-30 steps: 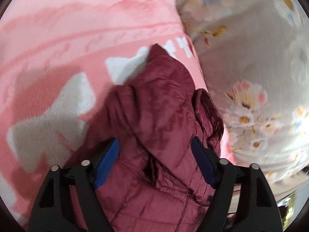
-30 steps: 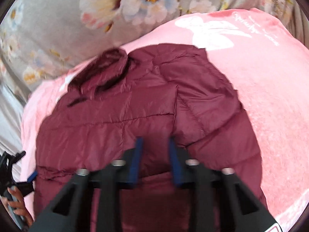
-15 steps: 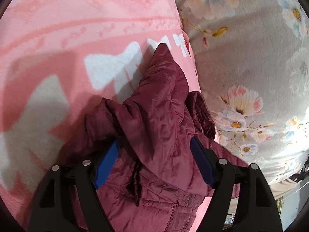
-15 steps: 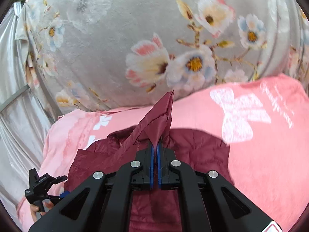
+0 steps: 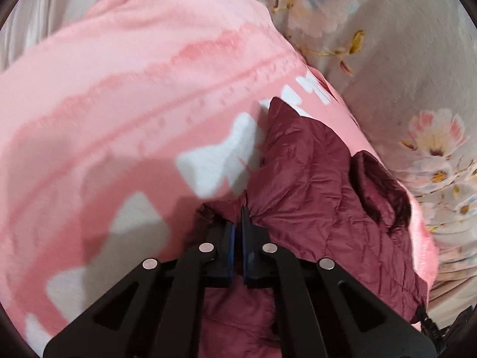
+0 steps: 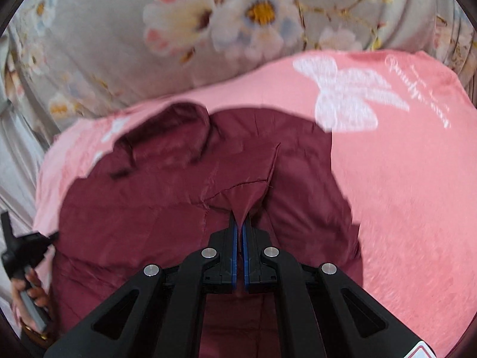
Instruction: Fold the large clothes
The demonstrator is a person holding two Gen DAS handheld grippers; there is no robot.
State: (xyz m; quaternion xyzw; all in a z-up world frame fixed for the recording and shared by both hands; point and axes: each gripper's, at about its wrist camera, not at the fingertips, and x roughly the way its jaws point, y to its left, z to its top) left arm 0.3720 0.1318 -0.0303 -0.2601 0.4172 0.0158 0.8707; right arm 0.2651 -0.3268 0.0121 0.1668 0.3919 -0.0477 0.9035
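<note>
A maroon quilted puffer jacket (image 5: 313, 185) lies on a pink blanket (image 5: 119, 89), its collar toward the floral bedding. My left gripper (image 5: 238, 217) is shut on a fold of the jacket near its left edge. In the right wrist view the jacket (image 6: 155, 197) spreads across the pink blanket (image 6: 411, 185). My right gripper (image 6: 240, 223) is shut on a pinched ridge of jacket fabric near the middle. The left gripper (image 6: 21, 247) shows at the far left in a hand.
Grey floral bedding (image 5: 402, 59) rises behind the blanket; it also fills the top of the right wrist view (image 6: 208, 24). White butterfly prints (image 6: 345, 95) mark the blanket. Grey sheet (image 5: 26, 24) lies at the far left.
My left gripper has closed from wide open onto a jacket fold. My right gripper, shut since half a second ago, has lowered its lifted fabric back toward the jacket.
</note>
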